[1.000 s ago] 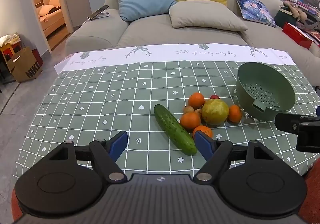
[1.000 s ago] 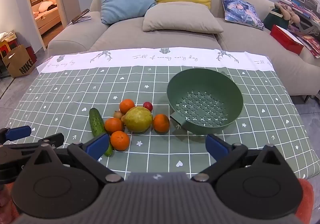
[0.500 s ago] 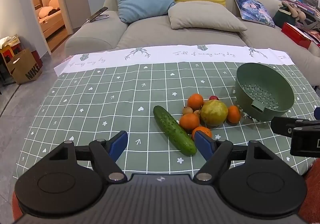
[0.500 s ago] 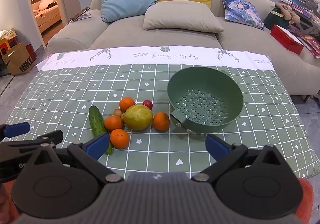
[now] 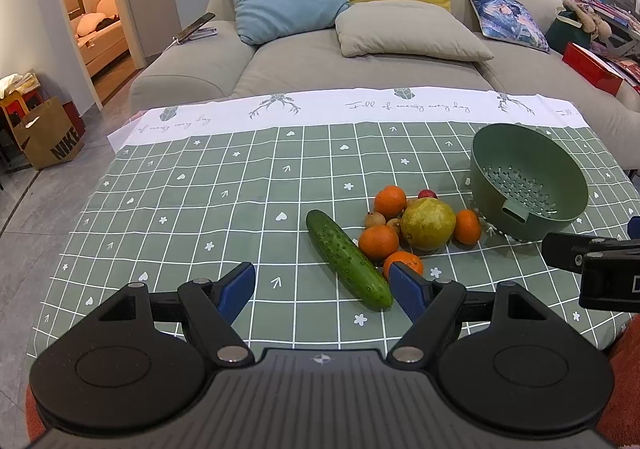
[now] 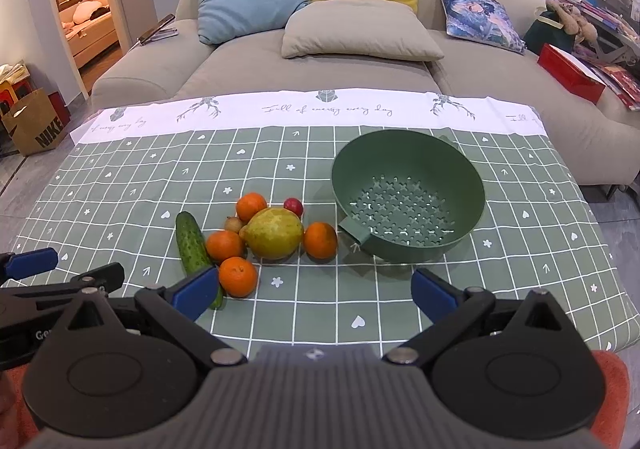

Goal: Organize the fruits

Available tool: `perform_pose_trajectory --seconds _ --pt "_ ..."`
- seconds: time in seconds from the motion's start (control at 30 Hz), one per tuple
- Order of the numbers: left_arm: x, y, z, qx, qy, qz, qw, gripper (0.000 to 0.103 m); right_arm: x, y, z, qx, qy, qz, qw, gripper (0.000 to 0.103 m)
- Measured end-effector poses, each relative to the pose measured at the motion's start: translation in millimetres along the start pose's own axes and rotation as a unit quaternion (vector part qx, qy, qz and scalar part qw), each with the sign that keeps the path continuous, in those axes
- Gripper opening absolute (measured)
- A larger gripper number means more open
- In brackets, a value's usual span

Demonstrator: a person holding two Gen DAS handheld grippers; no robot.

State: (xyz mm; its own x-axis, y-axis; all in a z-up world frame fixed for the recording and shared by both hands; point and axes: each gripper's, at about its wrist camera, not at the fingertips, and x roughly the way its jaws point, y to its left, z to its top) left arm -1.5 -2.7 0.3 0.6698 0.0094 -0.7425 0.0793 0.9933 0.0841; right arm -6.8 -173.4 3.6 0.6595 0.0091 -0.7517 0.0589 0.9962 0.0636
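A pile of fruit lies on the green checked tablecloth (image 5: 200,209): a large yellow-green pear (image 5: 427,223) (image 6: 273,233), several oranges (image 5: 378,241) (image 6: 237,276), a small red fruit (image 6: 293,206), small brown fruits (image 5: 375,219) and a cucumber (image 5: 347,257) (image 6: 191,241). A green colander (image 5: 524,189) (image 6: 408,201) stands empty to their right. My left gripper (image 5: 322,287) is open and empty, just short of the cucumber's near end. My right gripper (image 6: 314,291) is open and empty, in front of the fruit and colander.
A grey sofa (image 5: 320,61) with blue, yellow, beige and patterned cushions stands behind the table. A brown paper bag (image 5: 48,133) sits on the floor at left. Red boxes and clutter (image 6: 572,73) lie at right. The table's near edge is under the grippers.
Both grippers have drifted slightly back and up from the table; the fruit and colander sit a little farther away in both views. Nothing was grasped.
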Motion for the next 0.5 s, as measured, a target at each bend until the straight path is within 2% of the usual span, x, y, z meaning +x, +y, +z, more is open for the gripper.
perform_pose_trajectory --seconds 0.5 --pt "0.4 -0.1 -0.7 0.001 -0.001 -0.001 1.0 0.089 4.9 0.1 -2.6 -0.001 0.003 0.002 1.0 0.098"
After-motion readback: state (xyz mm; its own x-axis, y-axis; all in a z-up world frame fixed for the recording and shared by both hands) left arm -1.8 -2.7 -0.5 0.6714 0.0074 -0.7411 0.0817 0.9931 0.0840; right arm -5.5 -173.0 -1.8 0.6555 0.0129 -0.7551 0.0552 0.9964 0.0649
